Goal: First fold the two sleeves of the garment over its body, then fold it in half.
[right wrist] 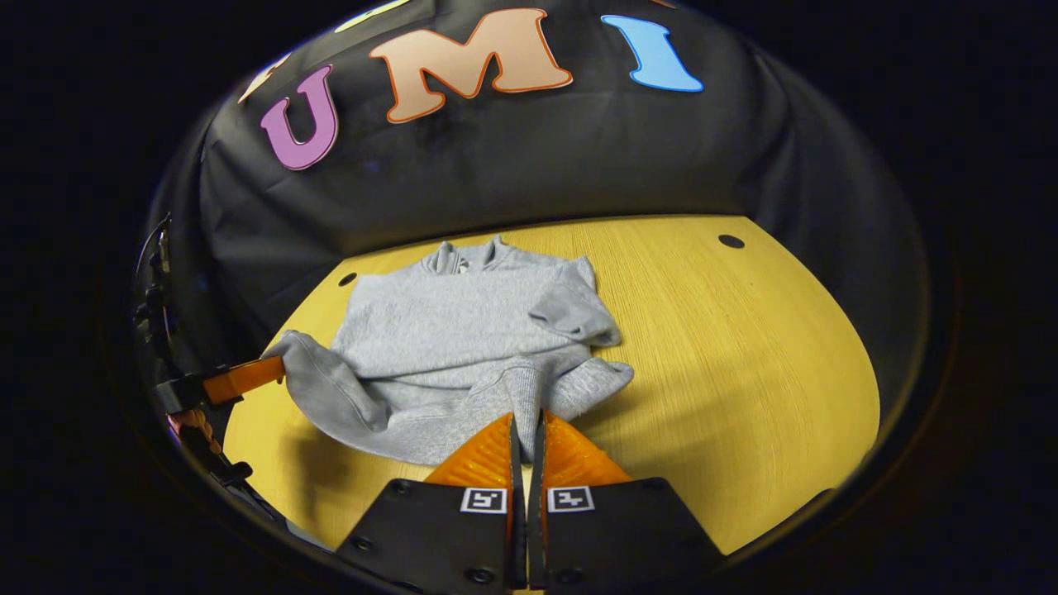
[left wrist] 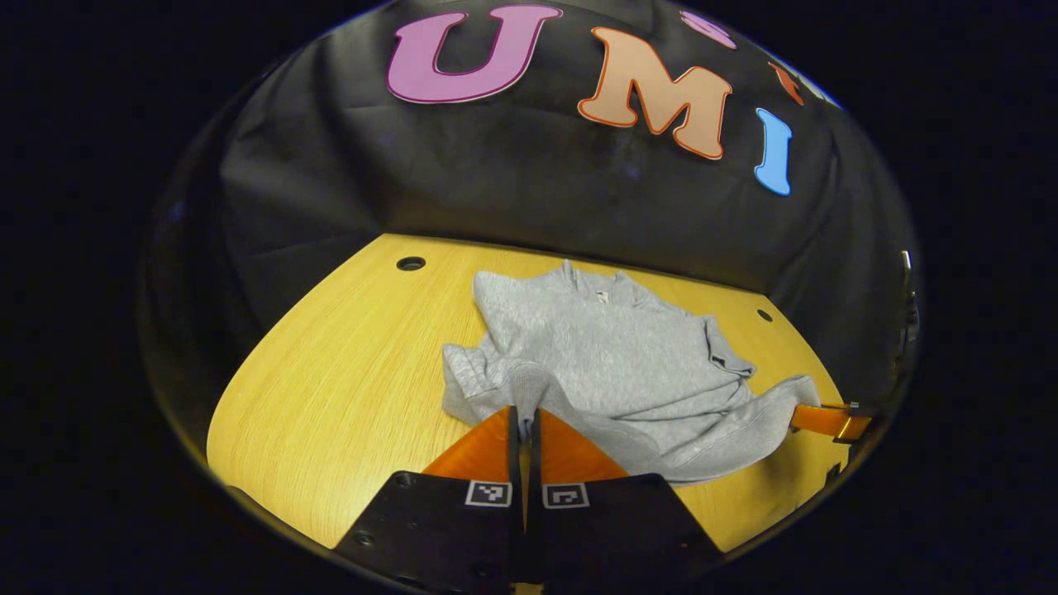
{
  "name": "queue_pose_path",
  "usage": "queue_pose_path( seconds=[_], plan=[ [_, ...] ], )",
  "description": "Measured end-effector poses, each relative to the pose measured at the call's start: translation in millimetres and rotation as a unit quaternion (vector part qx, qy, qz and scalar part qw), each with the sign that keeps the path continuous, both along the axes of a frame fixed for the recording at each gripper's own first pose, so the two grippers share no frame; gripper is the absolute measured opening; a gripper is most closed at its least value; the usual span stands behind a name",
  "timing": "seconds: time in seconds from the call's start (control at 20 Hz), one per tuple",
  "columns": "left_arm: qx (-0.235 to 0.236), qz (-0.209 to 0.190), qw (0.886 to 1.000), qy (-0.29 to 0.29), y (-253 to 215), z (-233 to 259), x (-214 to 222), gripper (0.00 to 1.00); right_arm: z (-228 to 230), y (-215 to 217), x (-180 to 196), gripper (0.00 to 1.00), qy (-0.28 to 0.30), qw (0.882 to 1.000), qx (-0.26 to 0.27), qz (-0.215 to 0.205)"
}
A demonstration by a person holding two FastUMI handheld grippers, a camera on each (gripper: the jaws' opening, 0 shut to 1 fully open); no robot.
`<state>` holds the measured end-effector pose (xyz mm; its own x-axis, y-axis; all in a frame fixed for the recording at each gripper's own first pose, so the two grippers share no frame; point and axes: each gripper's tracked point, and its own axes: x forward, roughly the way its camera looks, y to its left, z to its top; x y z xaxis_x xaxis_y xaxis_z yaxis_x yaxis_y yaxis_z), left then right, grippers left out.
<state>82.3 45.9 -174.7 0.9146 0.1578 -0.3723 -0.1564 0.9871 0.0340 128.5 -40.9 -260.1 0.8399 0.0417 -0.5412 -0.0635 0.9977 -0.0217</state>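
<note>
A grey sweatshirt (left wrist: pixel 603 347) lies on the yellow wooden table (left wrist: pixel 331 388), collar toward the far wall, both sleeves lying folded over its body. My left gripper (left wrist: pixel 523 411) is shut on one corner of the bottom hem, which is raised off the table. In the right gripper view my right gripper (right wrist: pixel 526 419) is shut on the other hem corner of the sweatshirt (right wrist: pixel 463 330). Each gripper also appears in the other's view: the right gripper (left wrist: pixel 826 420) at the right edge, the left gripper (right wrist: pixel 240 378) at the left edge, both pinching the lifted hem.
The table (right wrist: pixel 744 372) has small round holes (left wrist: pixel 411 264) (right wrist: pixel 731 241) near its far corners. Black cloth walls close the booth behind and at both sides. Bare tabletop spreads to the left of the garment in the left gripper view, and to its right in the right gripper view.
</note>
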Motion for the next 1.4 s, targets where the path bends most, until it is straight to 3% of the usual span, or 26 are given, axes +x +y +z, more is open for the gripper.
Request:
queue_pose_path(
  seconds=[0.35, 0.6, 0.75, 0.9, 1.0, 1.1, 1.15, 1.2, 1.25, 1.3, 1.4],
  plan=[
    [0.008, -0.007, 0.999, -0.032, 4.5, 32.0, 86.2, 0.00, 0.7, -2.7, 72.0, 0.04, 0.013, 1.000, 0.005, 0.005],
    [0.030, -0.024, 0.999, 0.013, -1.9, -4.6, 126.9, 0.00, -21.2, -1.2, 107.6, 0.04, 0.044, 0.999, 0.006, 0.009],
    [0.022, -0.014, 0.999, 0.030, -0.1, -24.8, 135.8, 0.00, -28.2, 0.2, 112.3, 0.05, 0.052, 0.998, 0.014, 0.017],
    [-0.001, 0.005, 0.999, 0.041, 6.2, -38.6, 135.2, 0.00, -27.5, 2.4, 117.2, 0.16, 0.050, 0.998, 0.034, 0.022],
    [-0.007, 0.007, 0.999, 0.037, 7.7, -38.0, 135.7, 0.00, -19.3, -0.5, 121.1, 0.37, 0.037, 0.998, 0.038, 0.018],
    [-0.004, 0.001, 0.999, 0.034, 8.2, -33.7, 135.2, 0.00, -6.3, 0.0, 125.9, 0.80, 0.015, 0.999, 0.045, 0.018],
    [-0.009, -0.006, 0.999, 0.032, 5.4, -27.4, 133.1, 0.04, -1.0, 0.5, 129.2, 0.89, 0.006, 0.999, 0.044, 0.017],
    [-0.020, -0.017, 0.999, 0.025, -4.6, -21.8, 129.7, 0.32, 11.1, 2.2, 133.4, 0.98, -0.018, 0.999, 0.042, 0.018],
    [-0.010, -0.009, 1.000, 0.017, -2.8, -12.2, 123.2, 0.61, 20.3, 2.9, 133.6, 0.93, -0.032, 0.998, 0.039, 0.021],
    [0.004, -0.001, 1.000, 0.007, 0.8, -1.1, 119.2, 0.89, 30.3, 3.9, 134.5, 0.98, -0.050, 0.998, 0.035, 0.024],
    [0.027, 0.005, 1.000, -0.015, 2.1, 24.8, 107.9, 0.94, 51.8, 5.3, 127.4, 0.93, -0.082, 0.996, 0.026, 0.030]
  ],
)
